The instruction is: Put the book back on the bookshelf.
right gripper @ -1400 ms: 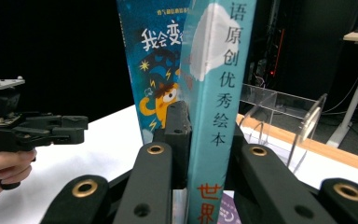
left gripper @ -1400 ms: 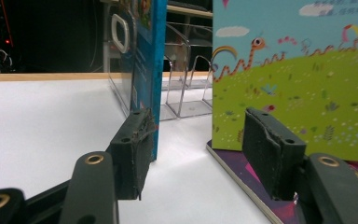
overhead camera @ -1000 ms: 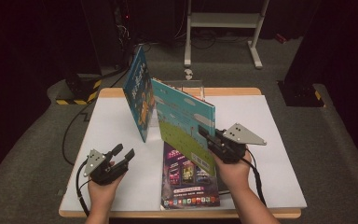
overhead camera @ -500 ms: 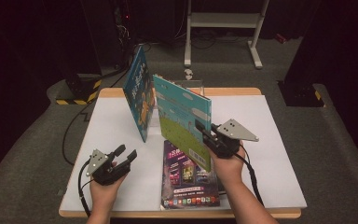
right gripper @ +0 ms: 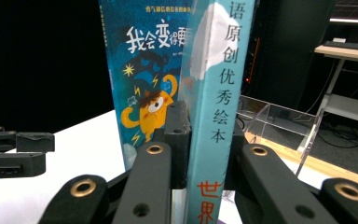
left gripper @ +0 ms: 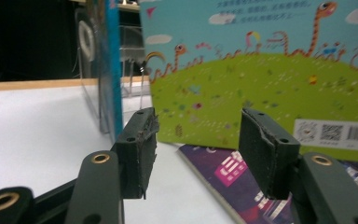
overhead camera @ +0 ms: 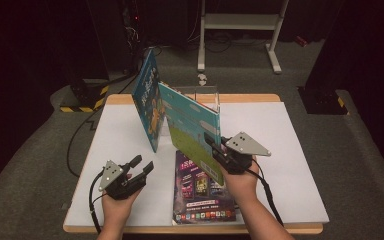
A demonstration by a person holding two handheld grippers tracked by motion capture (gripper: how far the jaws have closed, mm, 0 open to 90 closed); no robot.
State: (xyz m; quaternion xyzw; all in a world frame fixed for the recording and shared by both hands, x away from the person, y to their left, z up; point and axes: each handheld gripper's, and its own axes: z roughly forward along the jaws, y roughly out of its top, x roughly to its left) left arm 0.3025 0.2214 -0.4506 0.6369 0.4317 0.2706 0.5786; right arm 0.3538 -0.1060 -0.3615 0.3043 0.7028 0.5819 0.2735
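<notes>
R gripper (overhead camera: 215, 146) is clamped on the spine edge of the green-and-teal picture book (overhead camera: 192, 127), holding it upright on its bottom edge. In the right gripper view both pads pinch the teal spine (right gripper: 214, 116).

Key relation: the held book's long axis runs from the R gripper toward the clear acrylic stand (overhead camera: 200, 100), so it has to travel along its own length, away from the person, to seat there. My read is that it's being slotted in beside the blue book. R hand is on it; L hand is well off to the side, so R does the work.

Largest to smallest, all placed vs the stand:
- Worktop (overhead camera: 290, 150): flat, matte white sheet on a wood-edged board; the stand sits at its far edge.
- Green-and-teal book: glossy hardcover, thin, rigid, its far end at the stand.
- Blue book (overhead camera: 147, 100): glossy cover w/ an orange cartoon figure, upright, leaning a bit, touching the stand's L side.
- Purple book (overhead camera: 200, 192): flat on the worktop, on the near side of the stand, under the held book's near end.
- Stand: transparent, hard, thin walls.
- L gripper (overhead camera: 145, 165): holds nothing; jaws part-open, have just been closing a little w/ nothing between them. Black pads (left gripper: 142, 149), edges chipped.
</notes>
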